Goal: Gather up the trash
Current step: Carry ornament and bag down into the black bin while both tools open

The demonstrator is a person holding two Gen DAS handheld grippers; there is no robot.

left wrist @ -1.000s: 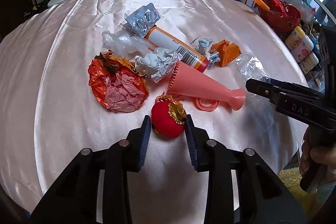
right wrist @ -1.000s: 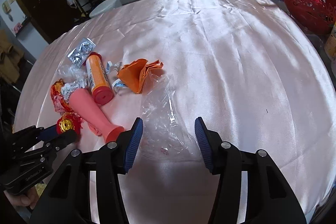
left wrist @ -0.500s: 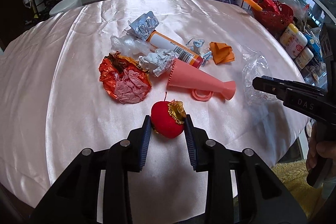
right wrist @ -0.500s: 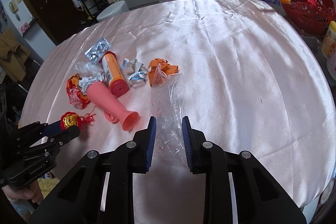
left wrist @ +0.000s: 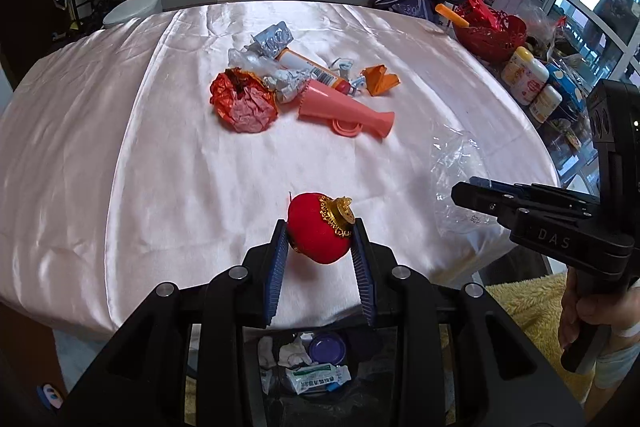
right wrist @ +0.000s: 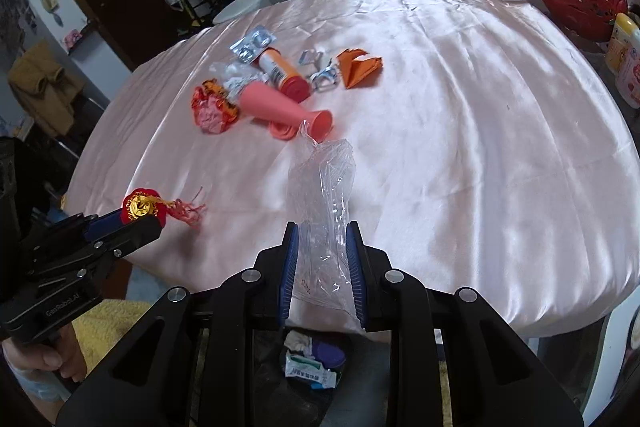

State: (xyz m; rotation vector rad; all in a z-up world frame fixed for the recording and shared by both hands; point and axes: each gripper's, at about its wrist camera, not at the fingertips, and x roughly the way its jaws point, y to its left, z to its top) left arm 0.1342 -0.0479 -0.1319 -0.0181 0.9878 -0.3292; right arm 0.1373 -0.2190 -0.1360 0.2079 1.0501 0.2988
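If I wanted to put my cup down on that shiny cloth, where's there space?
The tablecloth is bare on its wide right side, between the orange paper and the red basket. The near-left stretch beside the crumpled red wrapper is also free. The middle is crowded around the pink horn.

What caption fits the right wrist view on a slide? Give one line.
Right gripper pinches a clear plastic bag above the trash bin; left gripper holds a red ornament.

Bin [left wrist: 320, 367] below — mostly hidden behind the gripper frames — contents unclear.
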